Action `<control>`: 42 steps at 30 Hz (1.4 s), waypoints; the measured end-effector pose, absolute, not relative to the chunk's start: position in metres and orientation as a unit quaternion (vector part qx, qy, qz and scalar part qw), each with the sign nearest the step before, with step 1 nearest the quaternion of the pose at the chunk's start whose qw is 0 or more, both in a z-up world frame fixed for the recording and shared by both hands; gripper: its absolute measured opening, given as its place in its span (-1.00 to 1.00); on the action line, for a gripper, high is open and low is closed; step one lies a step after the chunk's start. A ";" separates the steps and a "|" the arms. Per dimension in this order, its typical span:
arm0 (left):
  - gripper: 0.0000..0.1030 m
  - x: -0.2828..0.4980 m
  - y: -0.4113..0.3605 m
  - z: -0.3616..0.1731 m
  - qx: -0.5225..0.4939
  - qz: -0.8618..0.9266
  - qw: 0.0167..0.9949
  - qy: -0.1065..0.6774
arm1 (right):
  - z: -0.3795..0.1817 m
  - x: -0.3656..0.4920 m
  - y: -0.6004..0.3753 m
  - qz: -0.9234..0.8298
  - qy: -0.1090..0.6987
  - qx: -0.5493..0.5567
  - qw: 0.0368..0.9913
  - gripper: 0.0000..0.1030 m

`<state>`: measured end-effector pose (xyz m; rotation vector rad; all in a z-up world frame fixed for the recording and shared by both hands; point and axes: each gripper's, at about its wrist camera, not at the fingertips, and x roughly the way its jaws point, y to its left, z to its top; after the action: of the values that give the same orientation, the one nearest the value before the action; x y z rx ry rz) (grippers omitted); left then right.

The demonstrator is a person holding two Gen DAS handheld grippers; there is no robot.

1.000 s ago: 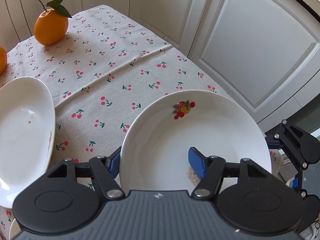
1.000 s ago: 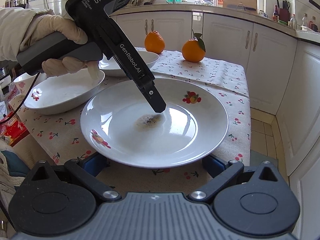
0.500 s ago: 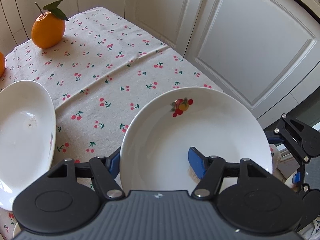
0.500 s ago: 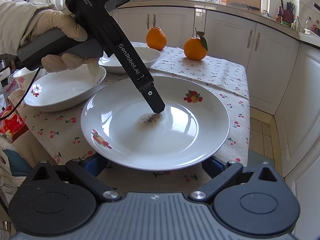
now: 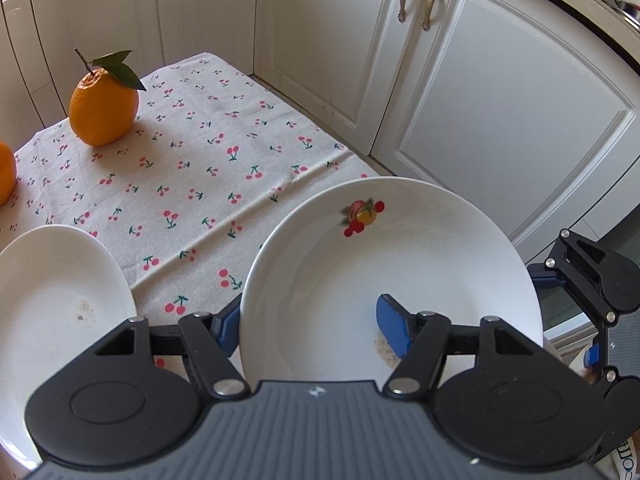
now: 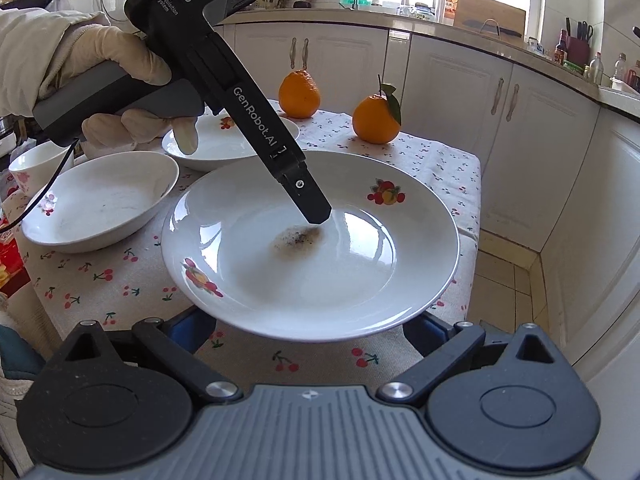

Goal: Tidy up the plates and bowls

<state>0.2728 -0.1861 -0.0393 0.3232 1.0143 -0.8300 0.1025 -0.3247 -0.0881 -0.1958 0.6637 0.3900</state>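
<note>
A white plate (image 6: 360,272) with fruit decals and a brown stain in its middle hovers just over the cherry-print tablecloth (image 6: 120,288). My left gripper (image 6: 316,216) is shut on the plate's (image 5: 400,264) left rim. One blue pad (image 5: 394,330) presses inside the dish, the other finger is below the rim. My right gripper (image 6: 308,330) stands open, its two fingers spread wide under the plate's near edge with their tips hidden. In the left wrist view, the right gripper (image 5: 592,280) shows beside the plate's right edge.
Two shallow white bowls (image 6: 100,200) (image 6: 224,144) and a small cup (image 6: 36,164) sit to the left; one bowl (image 5: 52,300) is close to the left gripper. Two oranges (image 6: 299,94) (image 6: 376,118) stand at the table's far end. White cabinets (image 6: 540,120) close in on the right.
The plate has lifted slightly off the cloth in the left gripper's grip, and both grippers have shifted with it. Neither gripper's jaws changed.
</note>
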 end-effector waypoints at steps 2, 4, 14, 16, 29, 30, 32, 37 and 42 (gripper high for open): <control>0.30 0.280 -0.189 -0.040 0.150 -0.383 0.782 0.469 | -0.088 0.109 -0.328 0.190 0.321 -0.095 0.923 0.97; 0.30 0.287 -0.192 -0.041 0.149 -0.383 0.782 0.468 | -0.089 0.114 -0.331 0.190 0.323 -0.094 0.922 0.97; 0.30 0.317 -0.210 -0.053 0.154 -0.378 0.782 0.471 | -0.098 0.145 -0.342 0.182 0.329 -0.085 0.923 0.97; 0.30 0.322 -0.212 -0.056 0.154 -0.378 0.782 0.471 | -0.101 0.149 -0.344 0.180 0.331 -0.083 0.923 0.97; 0.29 0.340 -0.218 -0.068 0.148 -0.375 0.780 0.479 | -0.107 0.164 -0.348 0.175 0.336 -0.080 0.922 0.97; 0.29 0.341 -0.218 -0.069 0.147 -0.373 0.780 0.480 | -0.108 0.166 -0.350 0.175 0.337 -0.078 0.922 0.97; 0.29 0.342 -0.218 -0.071 0.147 -0.372 0.780 0.482 | -0.109 0.168 -0.350 0.170 0.341 -0.079 0.921 0.97; 0.43 0.340 -0.217 -0.068 0.146 -0.371 0.784 0.475 | -0.109 0.168 -0.350 0.168 0.341 -0.080 0.921 0.97; 0.57 0.331 -0.217 -0.055 0.161 -0.367 0.796 0.454 | -0.104 0.163 -0.351 0.165 0.338 -0.075 0.924 1.00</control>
<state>0.3307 -0.2172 -0.0552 0.3455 0.9748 -0.7877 0.1632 -0.3507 -0.1035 -0.1541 0.6935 0.3379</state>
